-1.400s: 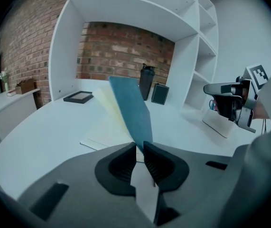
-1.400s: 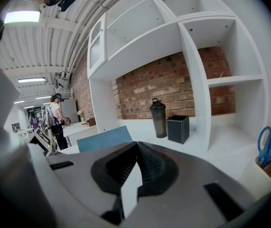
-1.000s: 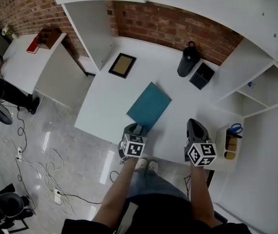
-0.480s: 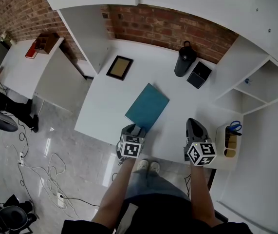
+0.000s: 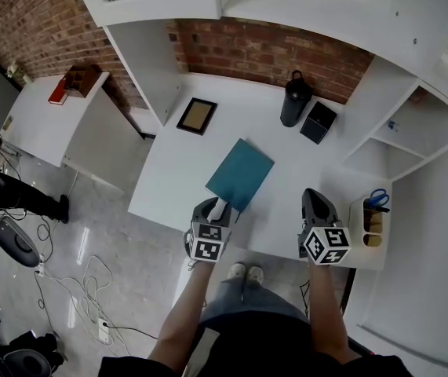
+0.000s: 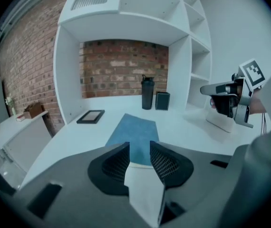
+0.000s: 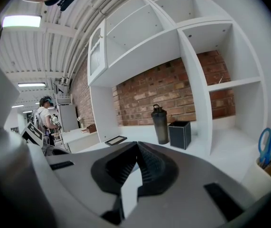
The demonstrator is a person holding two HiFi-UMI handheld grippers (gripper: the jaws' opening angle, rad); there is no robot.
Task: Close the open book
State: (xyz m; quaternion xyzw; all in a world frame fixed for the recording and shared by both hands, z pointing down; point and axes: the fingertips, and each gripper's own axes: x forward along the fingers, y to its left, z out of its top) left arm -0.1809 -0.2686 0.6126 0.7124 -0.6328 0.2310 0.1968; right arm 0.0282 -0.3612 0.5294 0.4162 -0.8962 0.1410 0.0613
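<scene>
Desk (image 5: 173, 171): teal book (image 5: 241, 173) beyond left gripper (image 5: 217, 207), jaws newly parted, empty; right gripper (image 7: 136, 146) closed.

The head view looks steeply down from high over the desk (image 5: 176, 171)'s near edge. Both gripper views sit low there, facing the brick wall (image 6: 121, 70). All share bottle (image 6: 147, 93) and box (image 6: 162, 100); head and left also the book (image 5: 240, 174).

There's the book (image 5: 240, 174), closed, its plain teal-blue cover facing up and no pages showing. It lies flat on the white desk (image 5: 176, 171), turned at a slant so that one corner points toward the desk's near edge and the opposite corner toward the brick back wall. From the left gripper view the book (image 6: 134, 129) reads as one smooth blue slab, nothing resting on it.
</scene>
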